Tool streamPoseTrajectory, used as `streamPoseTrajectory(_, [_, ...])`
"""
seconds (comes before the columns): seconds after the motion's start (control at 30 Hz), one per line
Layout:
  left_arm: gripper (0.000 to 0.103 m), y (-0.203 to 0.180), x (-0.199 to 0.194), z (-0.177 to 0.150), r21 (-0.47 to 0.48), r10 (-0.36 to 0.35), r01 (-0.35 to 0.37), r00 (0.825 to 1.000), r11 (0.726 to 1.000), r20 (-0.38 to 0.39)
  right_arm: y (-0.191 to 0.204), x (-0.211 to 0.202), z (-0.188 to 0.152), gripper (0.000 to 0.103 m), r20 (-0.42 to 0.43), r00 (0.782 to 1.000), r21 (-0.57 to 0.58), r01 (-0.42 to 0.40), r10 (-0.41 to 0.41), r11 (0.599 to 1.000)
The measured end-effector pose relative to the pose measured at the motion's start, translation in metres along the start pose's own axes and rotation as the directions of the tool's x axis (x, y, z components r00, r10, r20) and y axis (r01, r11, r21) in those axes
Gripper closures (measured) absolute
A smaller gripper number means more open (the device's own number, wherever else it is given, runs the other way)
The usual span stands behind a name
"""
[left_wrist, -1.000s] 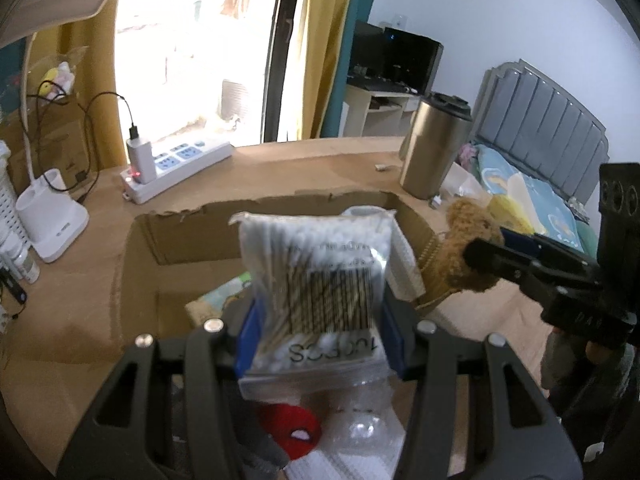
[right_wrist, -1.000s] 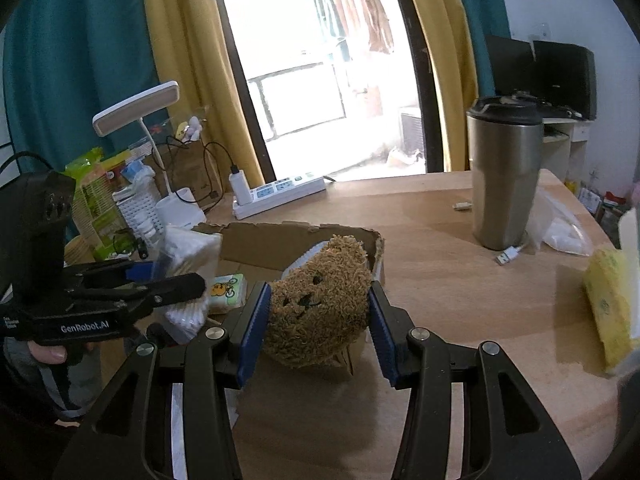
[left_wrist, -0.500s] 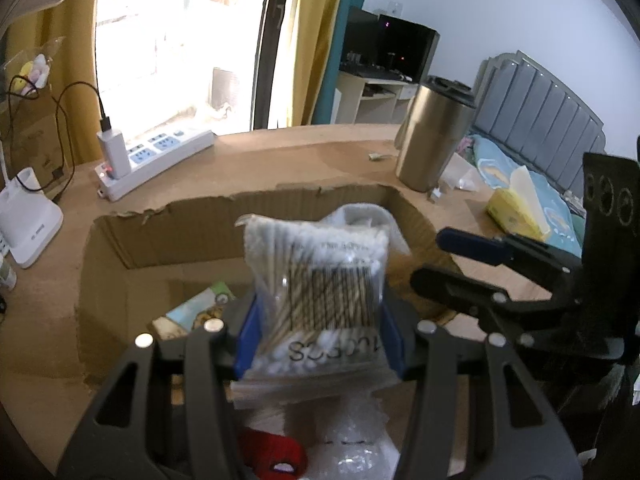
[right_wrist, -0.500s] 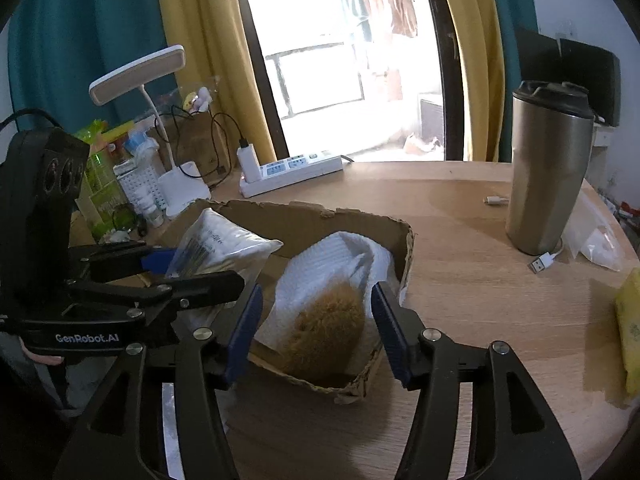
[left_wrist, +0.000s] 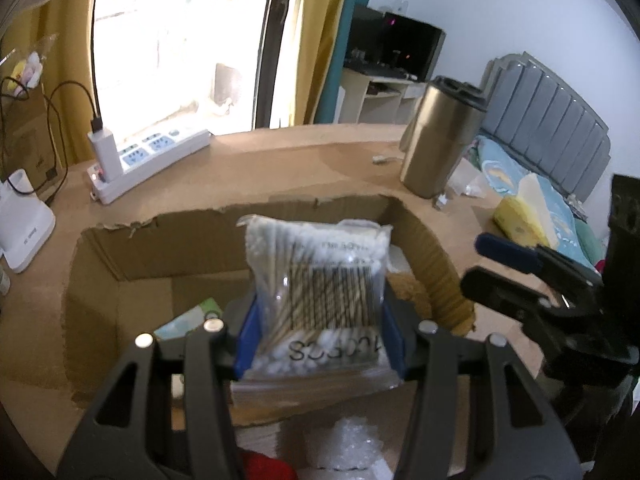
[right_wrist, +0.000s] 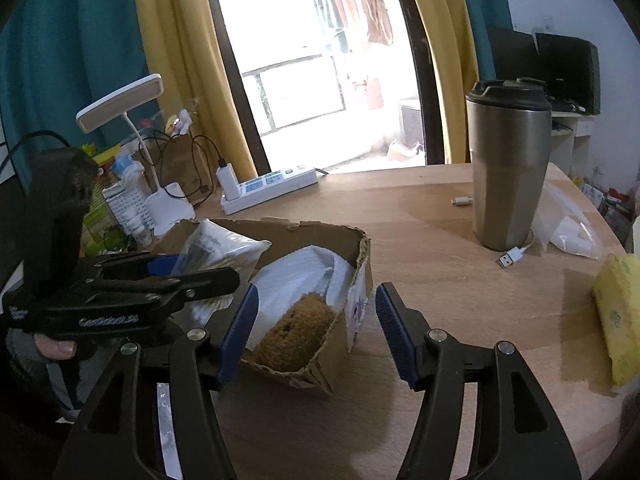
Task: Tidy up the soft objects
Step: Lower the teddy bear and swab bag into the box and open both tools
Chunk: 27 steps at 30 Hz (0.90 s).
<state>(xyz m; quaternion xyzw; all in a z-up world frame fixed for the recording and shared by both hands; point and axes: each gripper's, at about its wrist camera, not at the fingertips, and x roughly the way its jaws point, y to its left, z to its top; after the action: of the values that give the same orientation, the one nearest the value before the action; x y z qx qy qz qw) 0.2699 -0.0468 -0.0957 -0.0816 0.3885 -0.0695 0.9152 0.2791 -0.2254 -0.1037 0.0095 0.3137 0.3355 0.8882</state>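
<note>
My left gripper (left_wrist: 320, 336) is shut on a clear bag of cotton swabs (left_wrist: 320, 280) and holds it above the open cardboard box (left_wrist: 132, 240). The same bag (right_wrist: 218, 246) and left gripper (right_wrist: 192, 274) show in the right wrist view. My right gripper (right_wrist: 316, 332) is open and empty, just in front of the box's near corner (right_wrist: 352, 276). A brown plush bear (right_wrist: 298, 332) lies inside the box against white padding (right_wrist: 304, 272). The right gripper (left_wrist: 512, 268) also shows at the right of the left wrist view.
A steel tumbler (right_wrist: 508, 164) stands on the wooden table (right_wrist: 440, 320) at the right, with a USB cable (right_wrist: 508, 260) and a plastic bag (right_wrist: 568, 228) by it. A yellow tissue pack (right_wrist: 620, 312) lies far right. A power strip (right_wrist: 272, 184) and lamp (right_wrist: 120, 104) stand behind.
My right gripper opened and let the plush bear drop into the box, then drew back. My left gripper kept hold of the swab bag and moved over the box.
</note>
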Motion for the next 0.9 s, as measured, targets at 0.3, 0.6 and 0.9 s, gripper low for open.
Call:
streamPoseTrajectory(0.3, [0.027, -0.006, -0.009, 0.002, 0.008, -0.021, 0.021, 0.999, 1.000, 0.037, -0.006, -0.008, -0.002, 0.039, 0.009, 1.000, 0.014, 0.011, -0.011, 1.000])
streamPoseTrajectory(0.6, [0.025, -0.007, -0.021, 0.001, 0.015, -0.018, 0.017, 0.998, 1.000, 0.052, -0.006, -0.013, -0.004, 0.039, 0.012, 1.000, 0.021, 0.010, -0.011, 1.000])
streamPoseTrajectory(0.9, [0.025, -0.004, -0.043, -0.005, 0.012, -0.025, 0.024, 0.995, 1.000, 0.092, 0.009, -0.017, -0.003, 0.039, 0.015, 1.000, 0.003, 0.004, -0.004, 1.000])
